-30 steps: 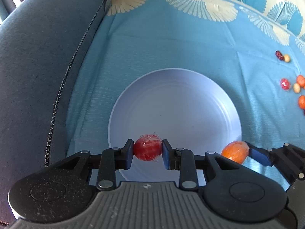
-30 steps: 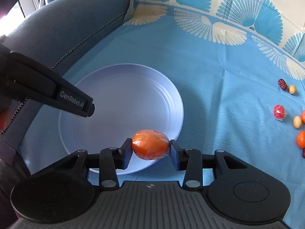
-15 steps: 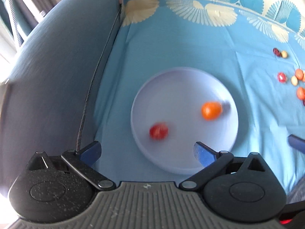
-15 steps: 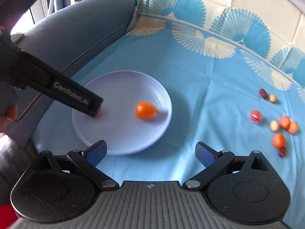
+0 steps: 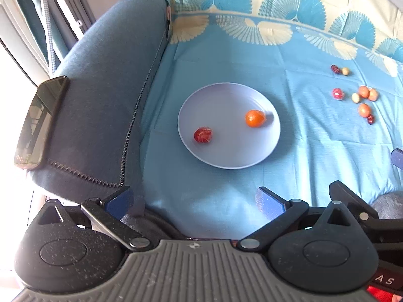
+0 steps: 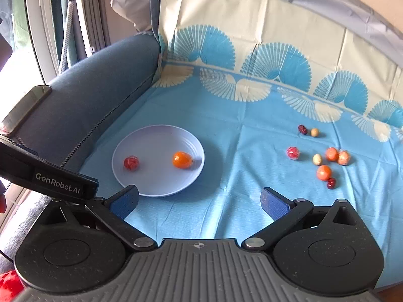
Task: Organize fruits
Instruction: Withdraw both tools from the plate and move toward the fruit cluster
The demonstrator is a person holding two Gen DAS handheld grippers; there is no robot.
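Fingers of both the left gripper [image 5: 194, 200] and right gripper [image 6: 200, 201] were spread, holding nothing. Ahead of them, a red fruit [image 5: 203, 135] and an orange fruit [image 5: 255, 118] lay apart on the plate [image 5: 234, 156].

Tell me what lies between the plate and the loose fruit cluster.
Only bare blue cloth between plate and fruit cluster, clearest in the right wrist view.

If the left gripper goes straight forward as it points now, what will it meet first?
Probably the bare blue cloth, short of the plate; the open left gripper points down at it. Depth is unclear.
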